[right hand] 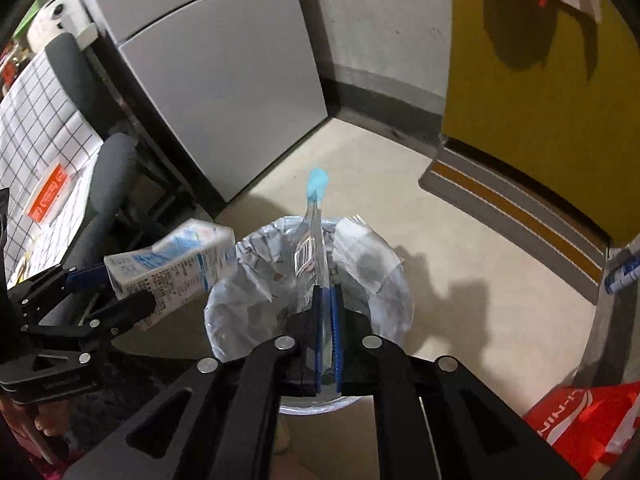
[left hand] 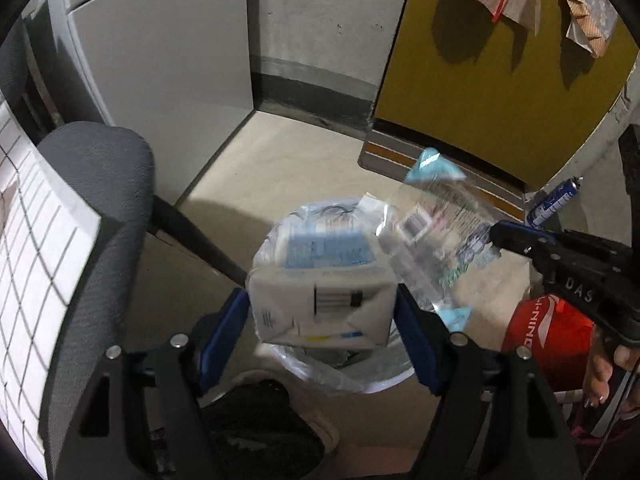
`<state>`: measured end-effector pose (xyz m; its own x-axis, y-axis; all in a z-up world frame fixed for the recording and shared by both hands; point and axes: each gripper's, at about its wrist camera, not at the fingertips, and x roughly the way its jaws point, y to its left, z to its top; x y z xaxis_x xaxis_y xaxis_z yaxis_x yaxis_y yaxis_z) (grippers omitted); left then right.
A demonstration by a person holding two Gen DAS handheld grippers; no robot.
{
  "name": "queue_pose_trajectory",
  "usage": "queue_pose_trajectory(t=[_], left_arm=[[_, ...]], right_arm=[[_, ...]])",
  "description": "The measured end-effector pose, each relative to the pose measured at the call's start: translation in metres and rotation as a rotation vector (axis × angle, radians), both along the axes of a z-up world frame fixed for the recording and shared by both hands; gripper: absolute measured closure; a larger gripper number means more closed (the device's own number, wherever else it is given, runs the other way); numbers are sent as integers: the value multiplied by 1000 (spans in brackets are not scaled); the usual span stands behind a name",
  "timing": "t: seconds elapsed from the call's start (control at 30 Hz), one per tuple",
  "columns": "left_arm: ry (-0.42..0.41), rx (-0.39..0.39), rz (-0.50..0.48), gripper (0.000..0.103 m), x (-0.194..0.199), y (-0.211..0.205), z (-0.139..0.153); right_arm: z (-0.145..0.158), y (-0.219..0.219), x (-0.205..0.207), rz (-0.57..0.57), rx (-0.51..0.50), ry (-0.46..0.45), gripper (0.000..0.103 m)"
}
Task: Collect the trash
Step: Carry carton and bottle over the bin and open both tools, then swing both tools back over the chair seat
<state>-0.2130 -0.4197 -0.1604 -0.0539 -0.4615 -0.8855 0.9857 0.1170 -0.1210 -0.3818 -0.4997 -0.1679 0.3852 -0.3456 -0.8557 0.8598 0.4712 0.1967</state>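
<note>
My left gripper [left hand: 322, 312] is shut on a white and blue milk carton [left hand: 324, 280] and holds it over the lined trash bin [left hand: 352, 380]. In the right wrist view the carton [right hand: 176, 264] sits at the bin's left rim, held by the left gripper [right hand: 120, 288]. My right gripper [right hand: 327, 304] is shut on a clear plastic wrapper with blue ends [right hand: 316, 216], upright over the bin [right hand: 384, 280]. In the left wrist view the wrapper [left hand: 436, 232] hangs from the right gripper [left hand: 500, 238] beside the carton.
A grey office chair [left hand: 100, 208] stands left of the bin, next to a checked tablecloth [left hand: 24, 264]. A grey cabinet [left hand: 168, 72] and a yellow door [left hand: 500, 80] with a striped mat stand behind. A red bag [left hand: 544, 340] lies at the right, a spray can [left hand: 554, 200] beyond it.
</note>
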Motion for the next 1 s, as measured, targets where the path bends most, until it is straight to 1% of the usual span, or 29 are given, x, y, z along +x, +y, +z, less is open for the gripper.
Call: queue_pose_trajectory(t=[0.03, 0.07, 0.1, 0.13, 0.2, 0.27, 0.47, 0.57, 0.67, 0.77, 0.83, 0.87, 0.9, 0.93, 1.0], left_arm=[[12, -4, 2, 25, 1, -1, 0], [23, -9, 4, 23, 2, -2, 1], [34, -15, 9, 23, 4, -2, 1], [39, -18, 16, 23, 6, -2, 2], [46, -32, 38, 23, 11, 1, 7], [33, -54, 65, 23, 15, 6, 14], [-68, -163, 192, 23, 44, 40, 54], [-110, -207, 279, 23, 62, 68, 71], [-164, -235, 377, 23, 81, 98, 82], [-196, -235, 485, 23, 106, 135, 87], [-217, -230, 579, 23, 127, 163, 90], [-224, -228, 610, 23, 133, 172, 90], [-237, -222, 661, 23, 145, 188, 91], [-246, -215, 691, 23, 153, 199, 92], [-264, -206, 767, 23, 170, 227, 94]], right_arm=[[0, -1, 0, -5, -2, -1, 86], [0, -1, 0, -6, -6, -2, 83], [2, -2, -1, -9, -11, 0, 76], [2, -3, -3, -12, -18, 0, 73], [6, -2, -3, -17, -31, -1, 69], [12, -1, -3, -23, -49, -13, 68], [48, 14, 10, 22, -154, -62, 68], [61, 25, 27, 77, -200, -80, 68], [69, 38, 48, 159, -214, -131, 68], [73, 54, 76, 270, -212, -188, 68], [76, 68, 99, 330, -223, -196, 68], [78, 72, 107, 351, -230, -198, 68], [79, 80, 122, 396, -228, -213, 68], [82, 88, 136, 437, -221, -236, 68], [86, 101, 159, 490, -222, -257, 68]])
